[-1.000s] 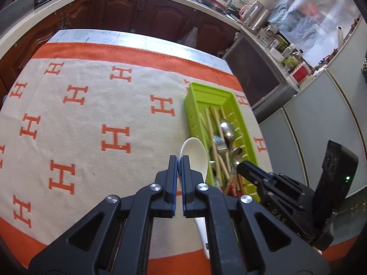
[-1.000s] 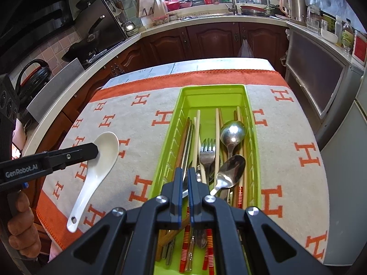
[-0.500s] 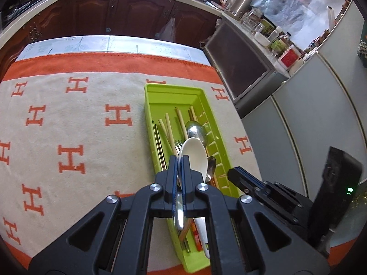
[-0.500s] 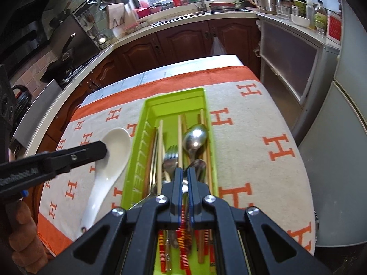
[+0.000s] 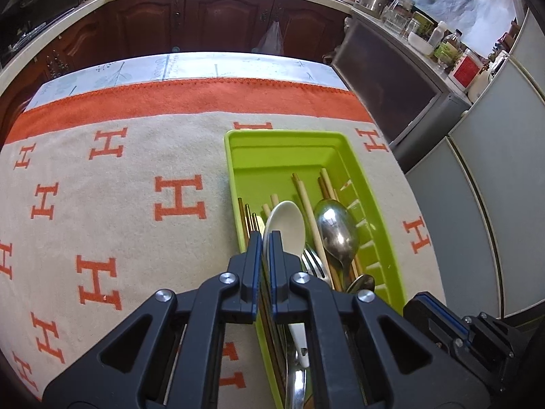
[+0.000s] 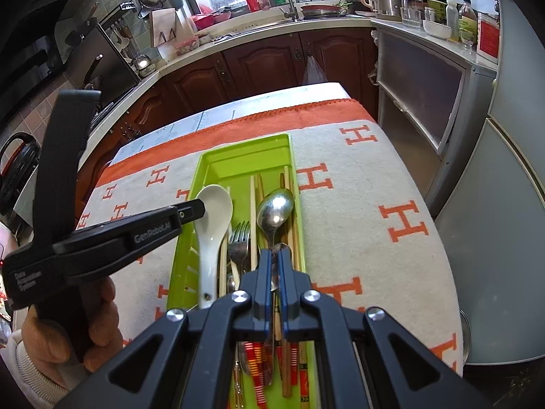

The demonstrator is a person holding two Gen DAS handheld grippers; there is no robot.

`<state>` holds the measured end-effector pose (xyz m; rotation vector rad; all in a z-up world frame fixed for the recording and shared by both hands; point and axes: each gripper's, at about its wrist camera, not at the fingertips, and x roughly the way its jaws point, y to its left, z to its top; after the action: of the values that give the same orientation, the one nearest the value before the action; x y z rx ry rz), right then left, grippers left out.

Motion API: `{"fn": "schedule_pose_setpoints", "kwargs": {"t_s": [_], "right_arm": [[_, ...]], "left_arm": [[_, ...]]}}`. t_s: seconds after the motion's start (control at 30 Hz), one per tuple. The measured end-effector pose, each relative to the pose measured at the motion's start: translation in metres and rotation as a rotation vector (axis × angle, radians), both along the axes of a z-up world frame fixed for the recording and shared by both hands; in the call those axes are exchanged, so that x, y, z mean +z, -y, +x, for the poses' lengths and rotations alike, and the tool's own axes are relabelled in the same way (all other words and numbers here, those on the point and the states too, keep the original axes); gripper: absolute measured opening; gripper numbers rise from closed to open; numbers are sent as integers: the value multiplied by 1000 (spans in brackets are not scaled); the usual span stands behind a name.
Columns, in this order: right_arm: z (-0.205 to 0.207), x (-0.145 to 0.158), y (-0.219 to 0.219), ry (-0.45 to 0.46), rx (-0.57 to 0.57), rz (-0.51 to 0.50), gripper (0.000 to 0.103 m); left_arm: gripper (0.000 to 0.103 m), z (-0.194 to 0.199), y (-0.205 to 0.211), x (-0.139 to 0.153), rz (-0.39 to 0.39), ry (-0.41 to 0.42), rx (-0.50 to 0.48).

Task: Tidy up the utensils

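Clamped on the white spoon's (image 6: 214, 225) bowl edge, the left gripper (image 5: 265, 238) should lower it flat among the utensils in the green tray (image 5: 282, 150) before letting go, while the right gripper (image 6: 274, 255) hovers closed and empty.

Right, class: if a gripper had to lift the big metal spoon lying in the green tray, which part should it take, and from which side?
Probably the neck just behind the bowl of the metal spoon, from above, jaws closing across the handle. The bowl is wide and rounded; chopsticks lie close alongside in the green tray, leaving little room for a sideways approach.
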<state>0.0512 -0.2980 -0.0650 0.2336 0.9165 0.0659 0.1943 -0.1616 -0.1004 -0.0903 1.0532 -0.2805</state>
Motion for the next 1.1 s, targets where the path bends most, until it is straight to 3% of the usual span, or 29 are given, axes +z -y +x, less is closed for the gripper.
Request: {"fn": "schedule_pose_setpoints", "kwargs": {"t_s": [0.27, 0.43, 0.7, 0.83, 1.1], "right_arm": [[-2, 1, -4, -1, 2, -2, 4], [-7, 5, -12, 5, 18, 1, 4], [-20, 11, -29, 4, 57, 10, 4], [-30, 14, -37, 1, 79, 24, 4], [-52, 15, -53, -25, 114, 75, 4]], "left_arm": [[3, -15, -13, 20, -11, 16, -15], [27, -37, -28, 33, -7, 32, -20], [29, -79, -54, 46, 5, 33, -26], [41, -104, -68, 53, 11, 40, -18], [58, -148, -94, 65, 49, 70, 37]]}}
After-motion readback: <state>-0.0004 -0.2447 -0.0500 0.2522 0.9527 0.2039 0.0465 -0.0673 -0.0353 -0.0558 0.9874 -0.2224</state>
